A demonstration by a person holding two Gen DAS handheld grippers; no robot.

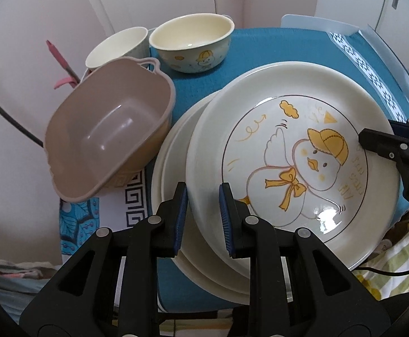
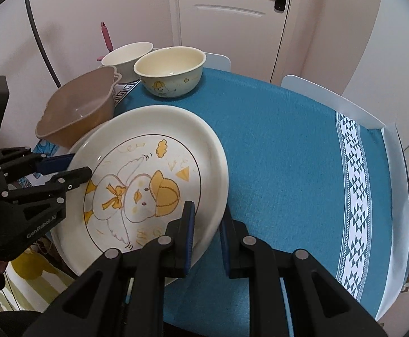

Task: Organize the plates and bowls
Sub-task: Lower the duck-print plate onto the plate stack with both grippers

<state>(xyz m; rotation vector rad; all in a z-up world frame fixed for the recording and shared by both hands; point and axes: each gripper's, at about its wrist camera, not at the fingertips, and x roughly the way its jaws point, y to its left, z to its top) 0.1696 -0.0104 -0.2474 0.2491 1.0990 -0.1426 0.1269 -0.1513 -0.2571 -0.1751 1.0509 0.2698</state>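
- Left gripper (image 1: 203, 210) clamped on near rim of duck plate (image 1: 294, 165), one finger above, one below
- Right gripper (image 2: 207, 230) pinching opposite rim of same plate, jaws narrow
- Plate tilted, atop plain plates (image 1: 173, 174) on blue cloth (image 2: 274, 154)
- Beyond: duck bowl (image 1: 191, 42) beside white bowl (image 1: 117, 46)
- Brown tub (image 1: 106, 137) at left, touching the stack

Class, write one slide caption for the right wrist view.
Both tools, right and left, grip the duck plate by opposite rims above the blue tablecloth.
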